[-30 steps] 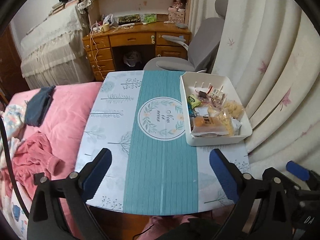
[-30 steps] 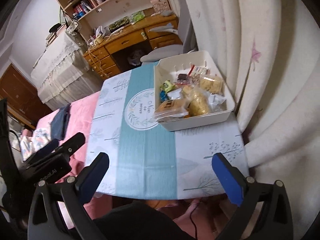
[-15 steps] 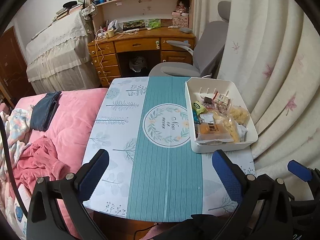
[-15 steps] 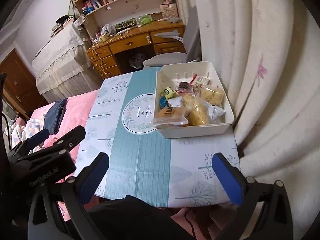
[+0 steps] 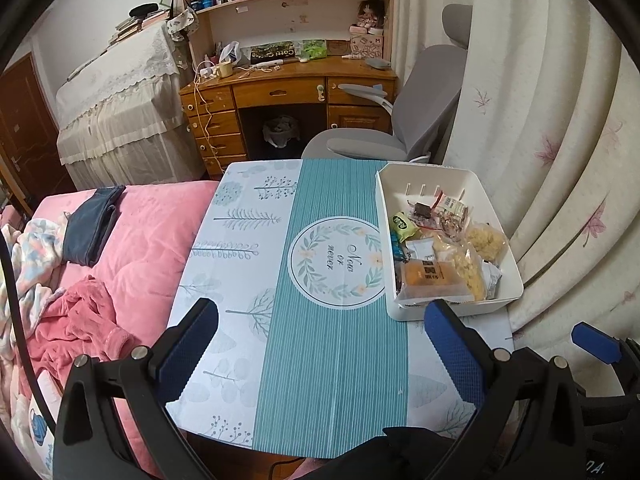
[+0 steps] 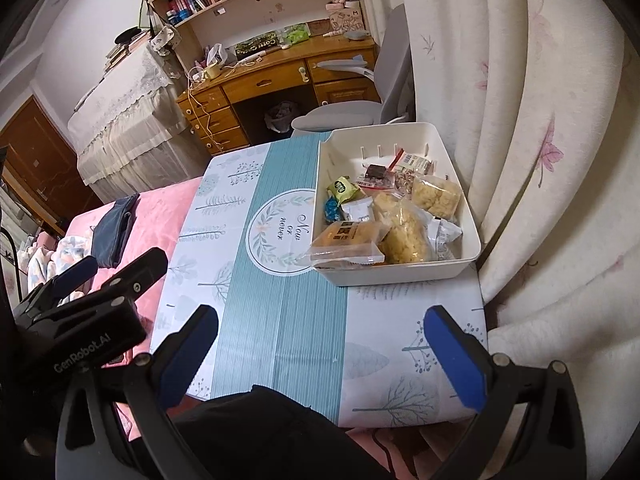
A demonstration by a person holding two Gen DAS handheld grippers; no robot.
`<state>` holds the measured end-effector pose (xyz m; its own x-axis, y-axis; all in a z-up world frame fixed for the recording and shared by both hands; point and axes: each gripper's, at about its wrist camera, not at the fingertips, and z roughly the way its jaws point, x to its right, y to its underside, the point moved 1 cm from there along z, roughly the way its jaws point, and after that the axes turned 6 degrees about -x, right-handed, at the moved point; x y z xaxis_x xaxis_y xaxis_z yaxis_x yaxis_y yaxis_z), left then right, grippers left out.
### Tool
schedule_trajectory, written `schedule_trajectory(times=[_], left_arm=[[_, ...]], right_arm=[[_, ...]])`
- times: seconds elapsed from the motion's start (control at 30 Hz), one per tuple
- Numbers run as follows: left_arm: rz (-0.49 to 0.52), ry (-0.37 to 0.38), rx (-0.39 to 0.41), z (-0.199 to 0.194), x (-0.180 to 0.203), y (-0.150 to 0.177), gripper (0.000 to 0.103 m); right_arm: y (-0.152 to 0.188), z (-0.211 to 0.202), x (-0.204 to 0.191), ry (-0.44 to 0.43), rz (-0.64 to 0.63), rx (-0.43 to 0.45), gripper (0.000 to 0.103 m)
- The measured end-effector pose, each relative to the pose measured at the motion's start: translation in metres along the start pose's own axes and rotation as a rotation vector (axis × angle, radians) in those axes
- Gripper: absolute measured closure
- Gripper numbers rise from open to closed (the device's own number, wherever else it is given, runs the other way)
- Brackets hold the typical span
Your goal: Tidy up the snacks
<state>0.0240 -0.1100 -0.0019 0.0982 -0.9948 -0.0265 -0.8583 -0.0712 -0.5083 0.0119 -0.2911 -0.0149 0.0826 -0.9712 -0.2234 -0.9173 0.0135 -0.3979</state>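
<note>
A white bin [image 5: 432, 174] [image 6: 400, 276] stands on the right side of a small table [image 5: 320, 340] [image 6: 288, 320] and holds several wrapped snacks: an orange cake pack [image 5: 432, 276] [image 6: 346, 240], yellow crispy packs [image 5: 486, 240] [image 6: 436, 196], a green candy [image 5: 402, 222] [image 6: 342, 188]. My left gripper [image 5: 320, 340] is open and empty over the table's near end. My right gripper [image 6: 320, 344] is open and empty, held back from the bin. The left gripper's body also shows in the right wrist view [image 6: 80, 312].
A pink bed [image 5: 132, 248] with clothes lies left of the table. A cream curtain [image 5: 540, 120] hangs right behind the bin. A grey chair [image 5: 400, 120] and wooden desk [image 5: 280, 88] stand beyond the far edge.
Both grippers have drawn back and risen a little, so the table and bin look farther away. Both stay open and empty. Nothing on the table moved.
</note>
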Motion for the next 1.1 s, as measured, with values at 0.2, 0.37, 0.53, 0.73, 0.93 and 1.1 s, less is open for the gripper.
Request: schedule_trajectory(times=[0.2,0.37,0.53,0.73,0.93,1.1], left_arm=[[-0.004,-0.003,-0.001,0.004,-0.002,-0.008,0.001],[-0.001,-0.010,-0.007,0.010,-0.002,-0.018,0.001],[-0.002,-0.010,-0.007,0.012,-0.002,-0.020,0.001],[-0.002,-0.011,-0.010,0.012,-0.002,-0.020,0.001],[-0.001,-0.009,-0.016,0.014,-0.001,-0.021,0.001],[0.004,-0.008,-0.031,0.022,-0.001,-0.023,0.001]], right_arm=[[-0.007,0.006,0.005,-0.009,0.008,-0.007,0.000],[-0.012,0.010,0.006,-0.016,0.002,-0.008,0.000],[-0.014,0.012,0.006,-0.015,0.003,-0.010,0.000],[-0.015,0.013,0.007,-0.016,0.005,-0.012,0.000],[-0.016,0.018,0.008,-0.014,0.008,-0.019,0.000],[-0.015,0.025,0.009,-0.015,0.011,-0.032,0.000]])
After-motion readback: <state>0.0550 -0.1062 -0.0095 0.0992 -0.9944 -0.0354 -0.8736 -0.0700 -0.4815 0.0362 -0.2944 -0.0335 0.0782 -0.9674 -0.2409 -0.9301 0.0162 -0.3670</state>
